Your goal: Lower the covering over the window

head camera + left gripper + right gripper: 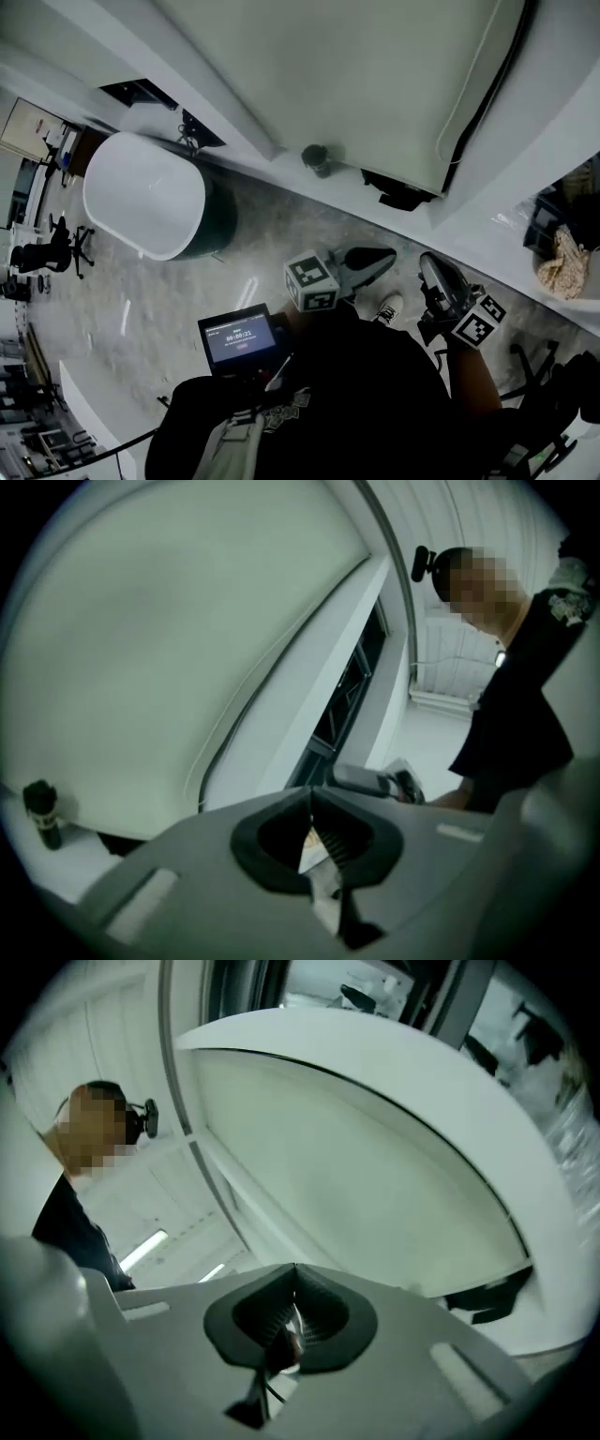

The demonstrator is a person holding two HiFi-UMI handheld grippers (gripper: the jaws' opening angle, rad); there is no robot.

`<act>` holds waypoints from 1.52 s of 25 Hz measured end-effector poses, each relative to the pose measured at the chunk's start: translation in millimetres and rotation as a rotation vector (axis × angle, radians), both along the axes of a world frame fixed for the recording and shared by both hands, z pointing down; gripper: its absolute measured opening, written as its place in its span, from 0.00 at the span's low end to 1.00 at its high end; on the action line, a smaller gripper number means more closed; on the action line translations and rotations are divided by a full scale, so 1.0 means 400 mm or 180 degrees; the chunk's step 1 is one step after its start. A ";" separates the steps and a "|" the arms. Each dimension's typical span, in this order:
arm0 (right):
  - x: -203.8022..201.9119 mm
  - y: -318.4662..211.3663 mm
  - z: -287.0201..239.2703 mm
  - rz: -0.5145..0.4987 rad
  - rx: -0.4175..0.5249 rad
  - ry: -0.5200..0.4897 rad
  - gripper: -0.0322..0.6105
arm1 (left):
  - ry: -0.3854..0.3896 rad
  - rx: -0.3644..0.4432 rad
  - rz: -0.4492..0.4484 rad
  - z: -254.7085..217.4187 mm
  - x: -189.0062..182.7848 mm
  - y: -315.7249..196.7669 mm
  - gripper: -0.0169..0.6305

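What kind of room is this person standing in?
Probably an office or workshop: black swivel chairs at the left, a pale blind covering the window, and a polished speckled floor.

black top (375, 394), grey left tongs (384, 255) and right tongs (431, 266), black-and-white marker cubes (312, 281)

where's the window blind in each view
Head view: the window blind fills the top centre.
Left gripper view: it fills the upper left.
Right gripper view: it spans the centre and right.
Shared landmark: the black fitting under its bottom edge, lower left in the left gripper view, lower right in the right gripper view.
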State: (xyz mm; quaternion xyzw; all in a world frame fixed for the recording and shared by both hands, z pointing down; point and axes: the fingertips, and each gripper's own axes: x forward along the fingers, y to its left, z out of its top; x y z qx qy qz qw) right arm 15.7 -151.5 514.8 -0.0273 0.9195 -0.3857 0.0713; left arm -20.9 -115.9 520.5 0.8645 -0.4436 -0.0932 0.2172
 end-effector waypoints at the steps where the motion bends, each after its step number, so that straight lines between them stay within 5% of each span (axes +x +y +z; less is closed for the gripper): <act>1: -0.042 0.023 -0.023 -0.0185 -0.0145 -0.0180 0.06 | 0.0066 -0.0063 -0.0013 0.009 0.004 0.045 0.03; 4: -0.147 0.126 -0.072 -0.0661 -0.0445 -0.0499 0.06 | 0.0228 -0.0153 0.0011 0.019 0.018 0.162 0.03; 9: -0.306 0.355 -0.089 -0.1077 -0.0327 -0.0400 0.06 | 0.0312 -0.0174 -0.0014 0.006 -0.082 0.359 0.02; 17: -0.463 0.676 -0.061 -0.1130 -0.0341 -0.0279 0.06 | 0.0300 -0.0256 0.0435 0.026 -0.230 0.670 0.04; 27: -0.495 0.874 -0.096 -0.1157 -0.0614 -0.0406 0.06 | 0.0372 -0.0105 0.0402 0.008 -0.265 0.872 0.03; 33: -0.513 1.020 -0.119 -0.1231 -0.0085 -0.0200 0.06 | 0.0284 -0.0103 0.0003 0.001 -0.271 0.998 0.03; 38: -0.335 1.087 -0.072 -0.0566 0.0321 0.0532 0.06 | 0.0312 -0.0267 -0.0187 -0.044 -0.152 1.124 0.03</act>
